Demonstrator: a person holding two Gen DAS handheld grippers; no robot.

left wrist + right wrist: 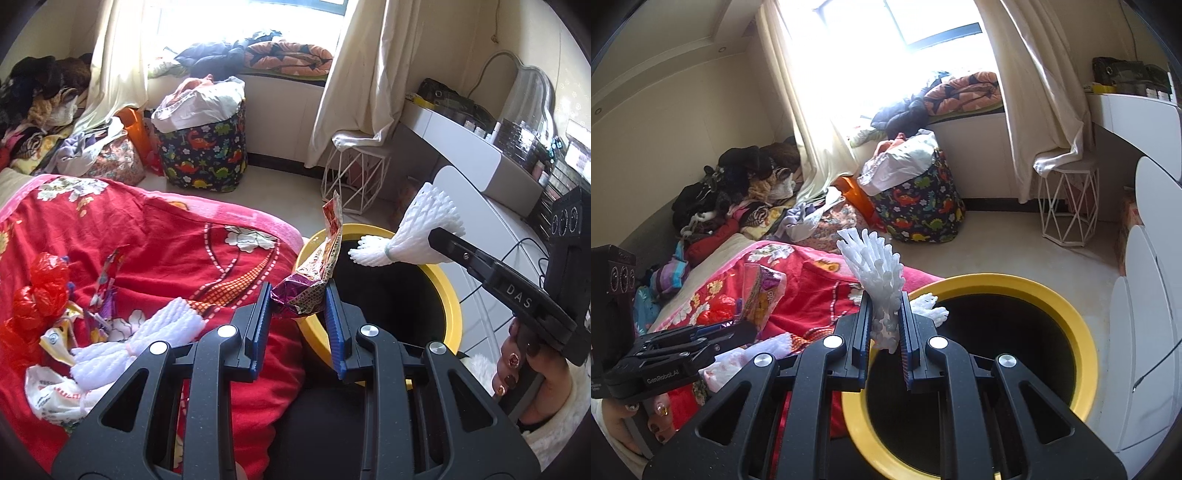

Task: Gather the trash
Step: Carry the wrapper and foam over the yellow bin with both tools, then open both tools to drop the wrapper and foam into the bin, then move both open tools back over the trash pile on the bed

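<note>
Gripping a crumpled foil snack wrapper, purple at the base with a red and yellow printed strip rising from it, the left gripper has its blue ribbed pads narrowed onto the wrapper's base, at the near rim of a round yellow-rimmed trash bin with a black interior. The right gripper is clamped narrowly on a white foam fruit net, whose fanned end stands up above the pads, over the bin's edge. In the left wrist view the net hangs across the bin's opening.

More trash lies on the red floral blanket beside the bin: a red plastic bag, another white foam net and a printed white wrapper.
</note>
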